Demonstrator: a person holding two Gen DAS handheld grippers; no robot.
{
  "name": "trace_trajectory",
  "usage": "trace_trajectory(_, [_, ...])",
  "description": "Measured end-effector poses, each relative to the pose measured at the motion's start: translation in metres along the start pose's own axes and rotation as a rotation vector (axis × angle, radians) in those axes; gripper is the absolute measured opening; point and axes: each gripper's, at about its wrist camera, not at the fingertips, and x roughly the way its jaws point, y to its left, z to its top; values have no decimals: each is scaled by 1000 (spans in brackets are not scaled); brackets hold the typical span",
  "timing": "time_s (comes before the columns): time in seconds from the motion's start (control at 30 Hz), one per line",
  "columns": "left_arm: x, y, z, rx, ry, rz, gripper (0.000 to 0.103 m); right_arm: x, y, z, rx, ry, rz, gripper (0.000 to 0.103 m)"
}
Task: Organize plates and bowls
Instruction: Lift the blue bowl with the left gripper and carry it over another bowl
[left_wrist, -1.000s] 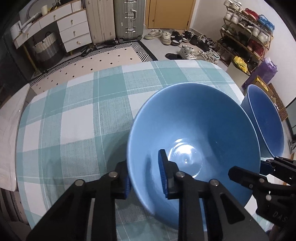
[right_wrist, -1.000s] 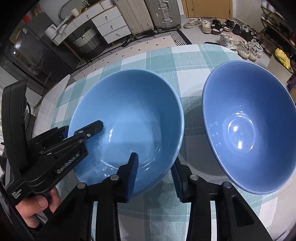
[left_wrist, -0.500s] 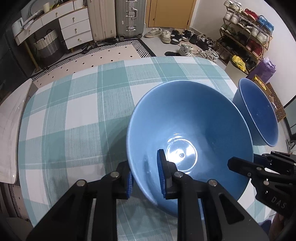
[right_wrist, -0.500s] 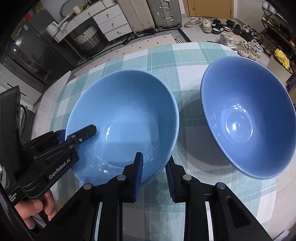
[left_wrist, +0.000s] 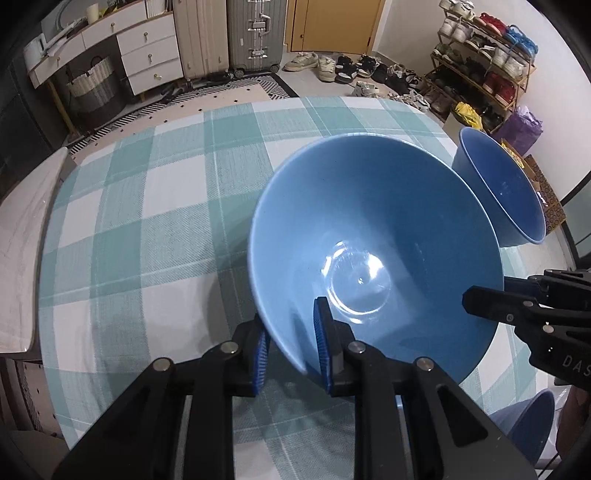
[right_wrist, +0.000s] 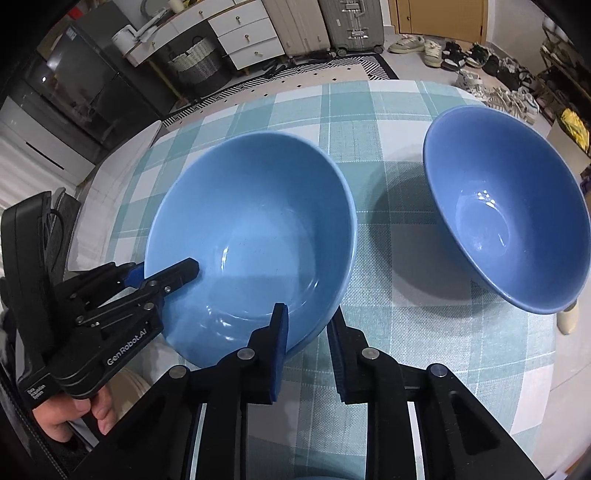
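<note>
The table, under a teal-and-white checked cloth, curves away at its far edge toward a patterned rug and suitcases; its left half lies bare, with a pale chair seat just beside the left edge; a shoe rack stands beyond the right edge. The near blue bowl sits toward the middle-right of the cloth, glossy, deep, empty, light glinting off its flat bottom; the left gripper pinches its near rim, one pad inside and one outside; the right gripper has just been closing and now clamps the same bowl's rim on the opposite side. A second blue bowl, same colour and shape, stands apart near the right edge, tilted-looking through the lens.
</note>
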Motion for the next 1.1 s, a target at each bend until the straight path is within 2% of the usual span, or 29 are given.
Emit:
trace_trajectory(0.13, [-2, 3, 10, -9, -12, 13, 21, -3, -1, 6, 14, -42, -38, 23])
trace_trajectory(0.4, [13, 8, 26, -24, -6, 25, 21, 12, -11, 21, 35, -43, -33, 23])
trace_trajectory(0.47, [12, 7, 26, -26, -11, 2, 21, 12, -14, 22, 44, -56, -17, 23])
trace_trajectory(0.57, [9, 4, 25, -15, -16, 11, 21, 12, -18, 21, 61, -56, 0, 20])
trace_trajectory(0.63, [7, 5, 25, -29, -19, -4, 20, 11, -21, 21, 68, -63, -2, 12])
trace_trajectory(1.1, [-16, -9, 8, -33, -3, -20, 20, -12, -27, 8, 93, -78, 13, 10])
